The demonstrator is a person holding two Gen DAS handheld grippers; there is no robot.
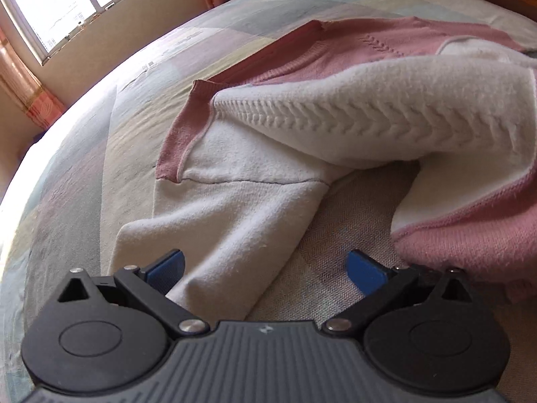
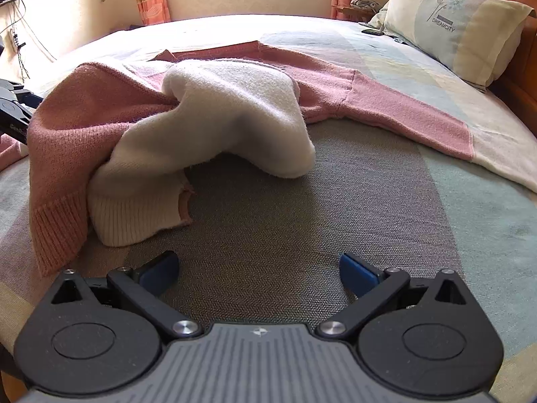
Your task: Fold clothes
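A pink and white knit sweater (image 1: 352,124) lies rumpled on the bed (image 1: 100,141). In the left wrist view its white sleeve (image 1: 228,221) runs down to my left gripper (image 1: 266,270), which is open and empty just above it. In the right wrist view the sweater (image 2: 218,117) is bunched in a hump, with a white ribbed cuff (image 2: 134,215) at the front left and a pink sleeve (image 2: 402,114) stretched to the right. My right gripper (image 2: 258,273) is open and empty over the bedspread (image 2: 302,218), short of the sweater. The left gripper shows at the left edge (image 2: 13,114).
A pillow (image 2: 453,23) leans on the wooden headboard at the back right. A small dark object (image 2: 372,32) lies next to it. Windows (image 1: 50,3) with curtains line the far wall. The bed's edge curves off at the left (image 1: 20,181).
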